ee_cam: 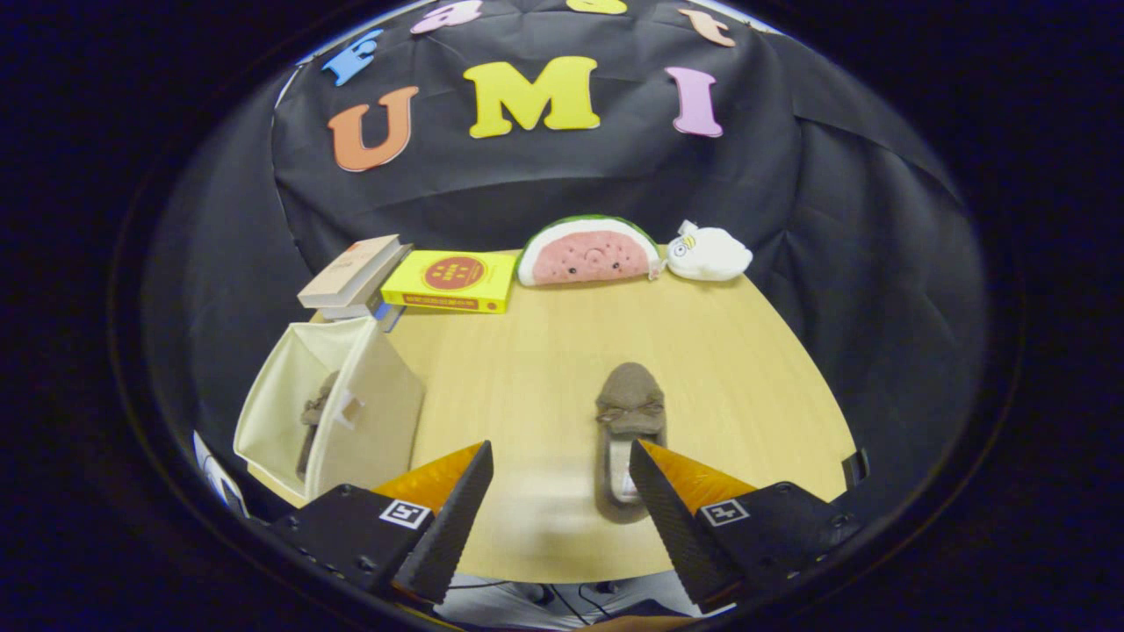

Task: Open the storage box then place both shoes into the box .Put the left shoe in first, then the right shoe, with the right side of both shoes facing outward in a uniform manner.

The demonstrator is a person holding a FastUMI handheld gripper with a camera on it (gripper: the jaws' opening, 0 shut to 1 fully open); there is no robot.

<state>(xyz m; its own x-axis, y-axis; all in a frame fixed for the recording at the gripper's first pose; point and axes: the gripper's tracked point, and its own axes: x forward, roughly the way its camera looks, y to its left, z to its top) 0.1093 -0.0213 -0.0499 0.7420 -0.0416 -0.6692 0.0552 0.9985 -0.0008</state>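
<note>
Hovering over the table (544,351) with my gripper (558,478), fingers spread wide and holding nothing. One brown shoe (625,412) lies on the wood just ahead, toe pointing away from me, its heel end right beside my right finger. Off to the left, the box (351,421) stands open with the other shoe (316,412) inside. Beyond, along the far edge: books (356,274), a watermelon plush (587,253), a white plush (708,254).

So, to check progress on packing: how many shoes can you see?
2. One shoe sits inside the open storage box; the other shoe lies on the table, by one finger of the open gripper.
</note>
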